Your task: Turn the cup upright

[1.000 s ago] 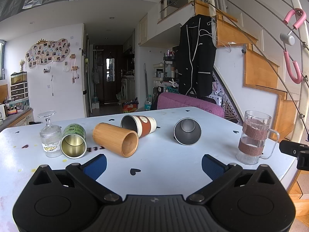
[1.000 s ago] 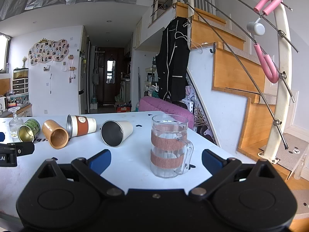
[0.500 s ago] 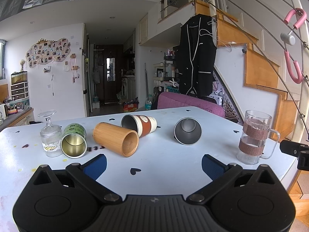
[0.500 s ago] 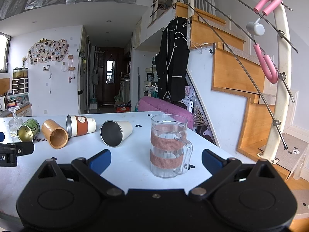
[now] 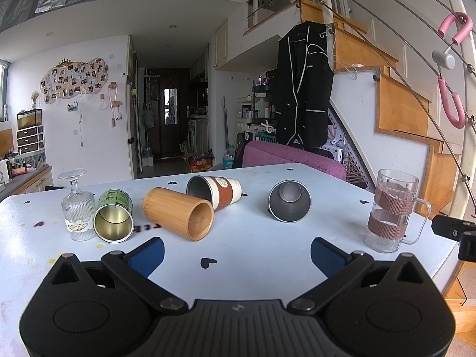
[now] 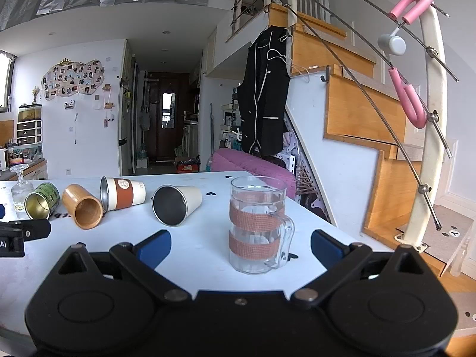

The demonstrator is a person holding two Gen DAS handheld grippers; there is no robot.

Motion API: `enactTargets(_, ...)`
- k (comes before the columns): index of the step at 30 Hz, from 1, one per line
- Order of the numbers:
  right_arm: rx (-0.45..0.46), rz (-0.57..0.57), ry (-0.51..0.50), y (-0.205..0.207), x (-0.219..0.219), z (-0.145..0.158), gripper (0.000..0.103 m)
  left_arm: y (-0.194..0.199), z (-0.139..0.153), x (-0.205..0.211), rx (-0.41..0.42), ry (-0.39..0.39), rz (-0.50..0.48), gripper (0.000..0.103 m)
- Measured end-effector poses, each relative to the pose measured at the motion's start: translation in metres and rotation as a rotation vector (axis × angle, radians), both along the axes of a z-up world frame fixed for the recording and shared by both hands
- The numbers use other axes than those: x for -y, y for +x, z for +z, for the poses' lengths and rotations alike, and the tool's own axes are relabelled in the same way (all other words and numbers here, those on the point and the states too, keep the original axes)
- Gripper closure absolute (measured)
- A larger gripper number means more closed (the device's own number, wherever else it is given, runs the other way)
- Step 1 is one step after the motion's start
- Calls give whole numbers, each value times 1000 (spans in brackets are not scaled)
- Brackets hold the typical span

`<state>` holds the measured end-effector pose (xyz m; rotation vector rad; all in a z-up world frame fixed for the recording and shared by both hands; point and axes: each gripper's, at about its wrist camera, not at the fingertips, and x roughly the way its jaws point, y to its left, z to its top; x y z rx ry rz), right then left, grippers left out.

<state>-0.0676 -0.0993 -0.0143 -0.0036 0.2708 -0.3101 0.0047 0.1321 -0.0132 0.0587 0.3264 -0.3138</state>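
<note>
- Left wrist view: the cups lie on their sides on the white table (image 5: 253, 238). At 12 o'clock from my left claw (image 5: 237, 251) sits a paper cup with a brown sleeve (image 5: 218, 192), mouth turned toward 9 o'clock. A bamboo cup (image 5: 178, 212) lies at 11 o'clock, touching the paper cup, its open mouth facing me. A green tin cup (image 5: 114, 217) lies at 10 o'clock, mouth toward me. A steel cup (image 5: 289, 200) lies at 1 o'clock, well apart from the others, dark inside showing.
- My left claw hangs low over the near table edge, level, jaws spread wide with nothing between the blue pads (image 5: 147, 254).
- An upside-down stemmed glass (image 5: 78, 205) stands just beside the tin cup at its left. A clear mug with two woven bands (image 5: 391, 211) stands upright at 2 o'clock. A black heart sticker (image 5: 208, 262) lies between my pads. Nothing blocks the way to the cups.
- Right wrist view: the steel cup (image 6: 175, 203) lies at 11 o'clock, cream outside, mouth toward me. The paper cup (image 6: 123, 193), bamboo cup (image 6: 83, 209) and tin cup (image 6: 41, 203) trail off toward 10 o'clock.
- My right claw (image 6: 240, 245) is held level near the table corner, jaws wide apart and empty.
- The banded mug (image 6: 257, 223) stands upright directly at 12 o'clock, between my pads (image 6: 325, 247) and nearest to them, handle toward 3 o'clock. The left claw's black body (image 6: 20, 233) pokes in at 9 o'clock.
</note>
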Motion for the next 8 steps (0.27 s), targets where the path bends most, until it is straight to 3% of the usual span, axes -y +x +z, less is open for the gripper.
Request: enactTargets(8,-1,-3,0,0,1,0,2,0,-1,0,-2,0,2,0)
